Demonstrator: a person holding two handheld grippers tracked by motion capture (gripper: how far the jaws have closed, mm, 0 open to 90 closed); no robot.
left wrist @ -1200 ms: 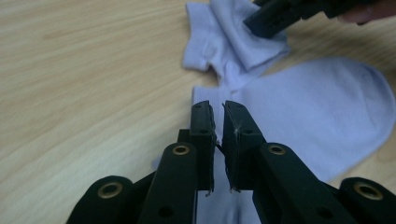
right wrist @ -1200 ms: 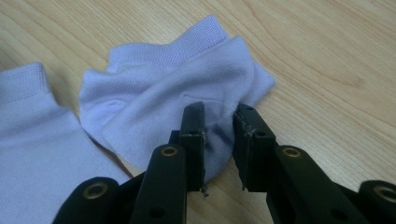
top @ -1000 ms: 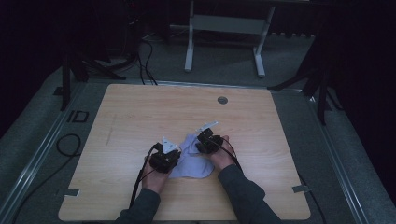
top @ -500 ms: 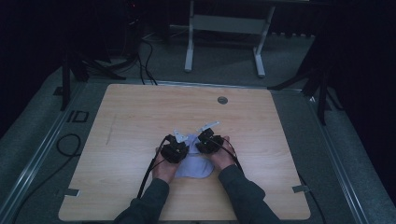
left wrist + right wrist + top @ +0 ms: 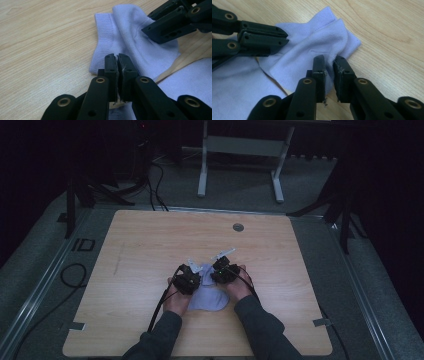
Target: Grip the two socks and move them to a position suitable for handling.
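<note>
Pale lilac sock (image 5: 206, 296) lies flat on the table (image 5: 140, 250), near the middle of the near edge, between both hands. Fine knit fabric with a ribbed cuff band and soft folds; the left gripper view shows the cuff (image 5: 103, 37) turned toward the bare wood. Table top is light wood-grain laminate with rounded corners and a round grey cable grommet (image 5: 238, 227) near the far edge.

Left gripper (image 5: 117, 58): black hinged jaws with brass-coloured rivets, pressed together on a thin pinch of sock fabric at the cuff side, no gap visible. They have just been closing, with the cloth between them.

Right gripper (image 5: 329, 60): same build, jaws have just been closing too, now a narrow slot apart with a ridge of sock fabric bunched up in it; the pads appear to press on it.

Versus a second ago: the left hand has slid in from the left side of the sock to sit close beside the right one; the right hand has kept its place. The sock is more covered by the hands now.

No readable writing or brand on the sock or grippers.
</note>
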